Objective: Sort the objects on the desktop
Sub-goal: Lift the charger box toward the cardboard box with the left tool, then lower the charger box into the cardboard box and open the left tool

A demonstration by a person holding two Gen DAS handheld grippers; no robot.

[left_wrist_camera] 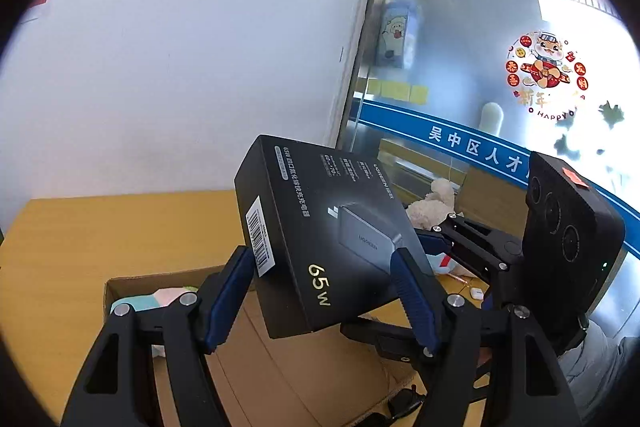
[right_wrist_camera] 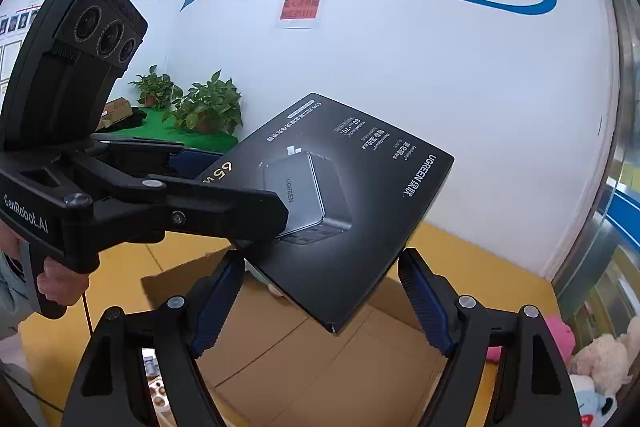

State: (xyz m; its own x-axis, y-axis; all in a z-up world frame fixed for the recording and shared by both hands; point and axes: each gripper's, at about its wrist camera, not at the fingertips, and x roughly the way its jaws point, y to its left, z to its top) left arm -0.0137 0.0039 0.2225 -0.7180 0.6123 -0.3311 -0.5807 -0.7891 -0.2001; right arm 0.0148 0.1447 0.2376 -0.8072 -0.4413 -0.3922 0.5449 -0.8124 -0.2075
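Note:
A black charger box [left_wrist_camera: 320, 227] printed "65W" hangs tilted in the air above an open cardboard carton [left_wrist_camera: 288, 367]. My left gripper [left_wrist_camera: 322, 261] is shut on it, one blue pad on the barcode side and the other against the printed face. In the right wrist view the same box [right_wrist_camera: 352, 211] sits between the pads of my right gripper [right_wrist_camera: 320, 259], which close on its lower edges near one corner. A left gripper finger [right_wrist_camera: 240, 203] lies across the box face there. A right gripper finger [left_wrist_camera: 460, 231] reaches in from the right.
The carton [right_wrist_camera: 320, 367] stands on a yellow table [left_wrist_camera: 100, 235] against a white wall. A pastel item [left_wrist_camera: 160, 297] lies inside it. Plush toys [right_wrist_camera: 600, 355] and a white plush [left_wrist_camera: 432, 203] sit to the right by a glass partition [left_wrist_camera: 480, 47]. Potted plants [right_wrist_camera: 208, 107] stand far left.

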